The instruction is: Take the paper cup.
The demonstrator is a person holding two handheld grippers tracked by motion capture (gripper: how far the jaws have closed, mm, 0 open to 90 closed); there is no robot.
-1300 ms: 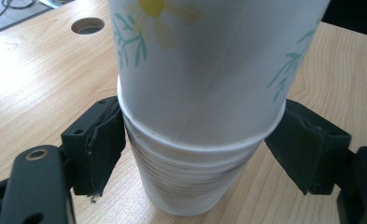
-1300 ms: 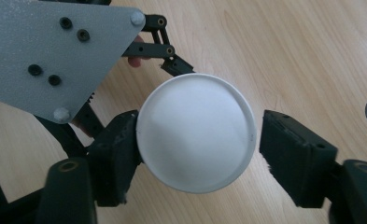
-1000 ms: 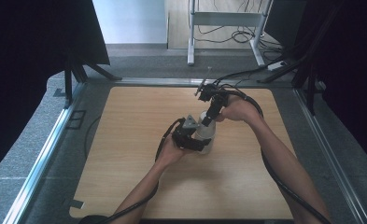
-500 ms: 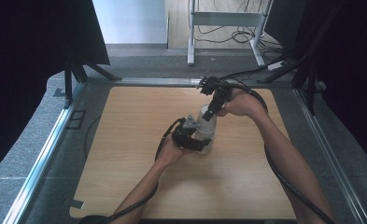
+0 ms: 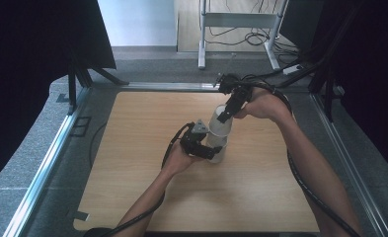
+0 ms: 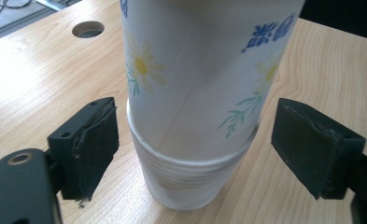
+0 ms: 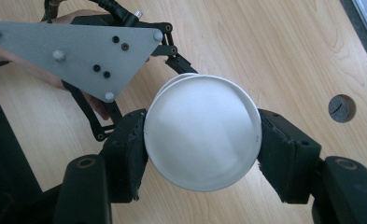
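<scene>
High view: upside-down cup [image 5: 220, 122], long axis vertical, clamped in right gripper [image 5: 227, 111] jaws; left gripper [image 5: 212, 150] jaws spread.

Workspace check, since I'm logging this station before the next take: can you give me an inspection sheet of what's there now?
Surface: light wooden tabletop with a round hole.
Job's things: white paper cups with flower print; top cup partly lifted from the nested stack, upside down.
Clutter: nothing seen.
Grippers: right gripper pressed on the top cup; left gripper straddles the stack, jaws apart from it.
Cables: black cable along the right forearm.
Surroundings: grey carpet, metal frame legs.
</scene>
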